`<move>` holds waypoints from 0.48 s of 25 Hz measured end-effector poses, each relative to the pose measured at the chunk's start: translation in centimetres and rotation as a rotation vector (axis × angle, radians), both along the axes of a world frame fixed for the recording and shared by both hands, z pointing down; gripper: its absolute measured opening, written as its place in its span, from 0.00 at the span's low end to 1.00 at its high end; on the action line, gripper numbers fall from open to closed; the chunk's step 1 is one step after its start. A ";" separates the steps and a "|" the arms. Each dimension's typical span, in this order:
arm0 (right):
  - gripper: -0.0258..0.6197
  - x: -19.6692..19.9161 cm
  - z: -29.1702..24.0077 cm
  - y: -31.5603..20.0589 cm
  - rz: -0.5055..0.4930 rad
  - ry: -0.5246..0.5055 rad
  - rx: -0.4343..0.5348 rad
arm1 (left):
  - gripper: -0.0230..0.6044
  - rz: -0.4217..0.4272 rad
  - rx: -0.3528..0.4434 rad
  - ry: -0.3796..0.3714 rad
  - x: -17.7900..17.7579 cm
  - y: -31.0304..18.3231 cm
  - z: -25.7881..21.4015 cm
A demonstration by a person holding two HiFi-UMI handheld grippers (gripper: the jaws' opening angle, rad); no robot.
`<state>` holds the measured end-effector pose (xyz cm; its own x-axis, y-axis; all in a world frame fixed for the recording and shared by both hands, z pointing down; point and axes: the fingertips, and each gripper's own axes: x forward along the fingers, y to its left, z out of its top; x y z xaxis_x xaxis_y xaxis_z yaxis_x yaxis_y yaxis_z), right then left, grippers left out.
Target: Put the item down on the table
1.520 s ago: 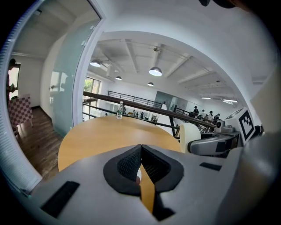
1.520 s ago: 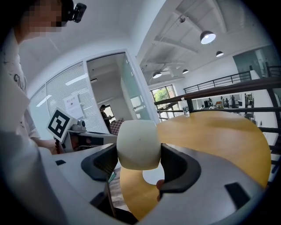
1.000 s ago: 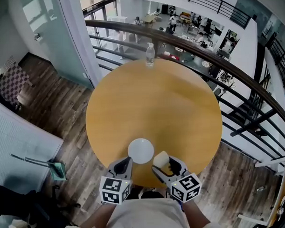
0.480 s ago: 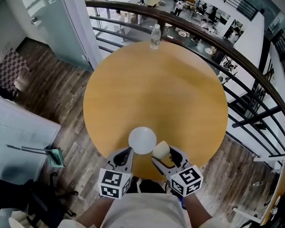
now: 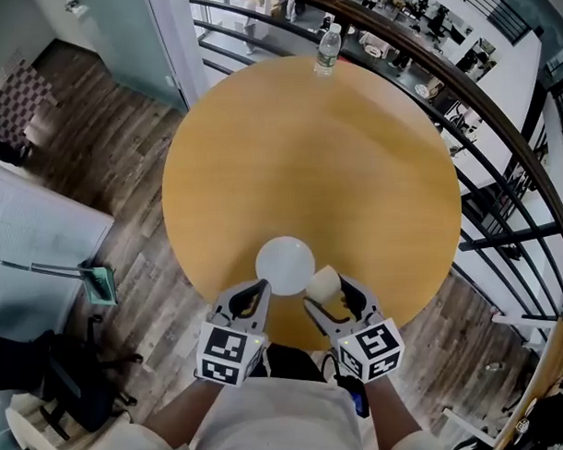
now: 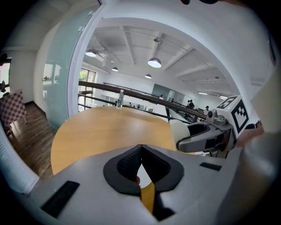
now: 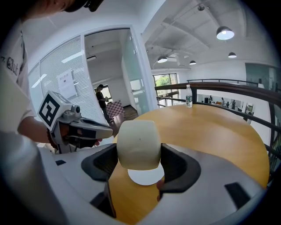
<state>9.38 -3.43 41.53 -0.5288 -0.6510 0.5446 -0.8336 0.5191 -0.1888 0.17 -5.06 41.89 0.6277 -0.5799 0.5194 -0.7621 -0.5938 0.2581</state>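
Right gripper view shows my right gripper [image 5: 328, 296] squeezing the cream cup [image 7: 138, 143], up in the air just beside the white plate [image 5: 285, 265]. My left gripper [image 6: 141, 149] is pinched closed, empty, near the plate's other side.

The item [image 7: 138, 145] between the right gripper's [image 5: 324, 292] fingers [image 7: 178, 166] is showing a plain pale cream, with no pattern. Those fingers are showing black pads set in light grey bodies, and the left gripper [image 6: 140, 148] is showing the same grey and black. The marker cubes [image 5: 229, 355] are showing black-and-white squares. Just ahead of the fingers a disc [image 5: 285, 265] is showing plain white against the honey-yellow, faintly grained tabletop [image 5: 353, 171]. Far beyond the fingers a bottle [image 5: 327, 48] is showing clear. The floor [image 5: 123, 179] is showing dark brown planks.
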 end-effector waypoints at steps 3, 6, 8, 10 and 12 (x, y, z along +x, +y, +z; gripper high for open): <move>0.52 -0.5 1.0 -0.4 -0.014 0.009 -0.021 | 0.07 0.009 0.007 0.016 0.0 -0.2 0.6; 0.52 -0.8 2.0 -0.8 -0.028 0.024 -0.035 | 0.07 0.004 -0.002 0.014 0.0 -0.4 1.3; 0.52 -1.2 2.6 -0.9 -0.039 0.035 -0.049 | 0.07 -0.005 -0.013 0.014 -0.3 -0.5 1.8; 0.52 -1.4 3.1 -1.1 -0.050 0.046 -0.062 | 0.07 -0.017 -0.022 0.014 -0.6 -0.8 2.4; 0.52 -1.4 3.7 -1.4 -0.059 0.060 -0.072 | 0.07 -0.034 -0.029 0.018 -0.9 -1.2 3.0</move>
